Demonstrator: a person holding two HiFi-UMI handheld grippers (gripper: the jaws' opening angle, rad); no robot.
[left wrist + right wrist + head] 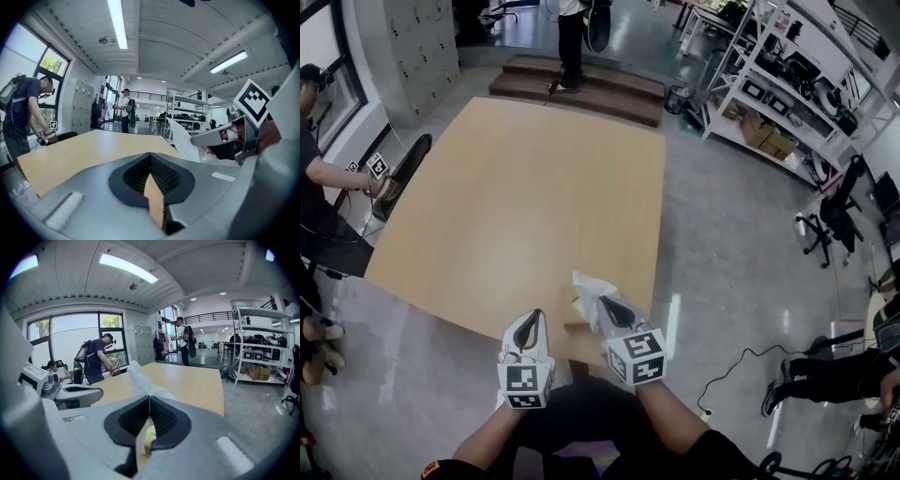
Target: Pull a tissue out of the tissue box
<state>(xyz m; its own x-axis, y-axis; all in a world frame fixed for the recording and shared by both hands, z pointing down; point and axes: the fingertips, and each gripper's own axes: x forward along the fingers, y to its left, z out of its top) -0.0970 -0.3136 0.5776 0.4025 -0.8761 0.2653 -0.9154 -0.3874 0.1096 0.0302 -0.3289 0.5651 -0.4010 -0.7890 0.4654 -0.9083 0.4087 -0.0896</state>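
Note:
My right gripper (602, 302) is shut on a white tissue (589, 284), held above the near edge of the wooden table (525, 197). In the right gripper view the tissue (139, 377) sticks up past the closed tips. Below the jaws a yellow-green bit of the tissue box (149, 431) shows; the rest of it is hidden. My left gripper (534, 317) hangs just left of the right one, shut, with nothing between its tips. From the left gripper view the right gripper (199, 138) and the tissue (180, 140) appear at the right.
A person (314, 178) with a marker-cube gripper stands at the table's left edge. Another person (571, 42) stands on steps beyond the far end. White shelving (787, 94) and an office chair (834, 216) are at the right, and cables (741, 361) lie on the grey floor.

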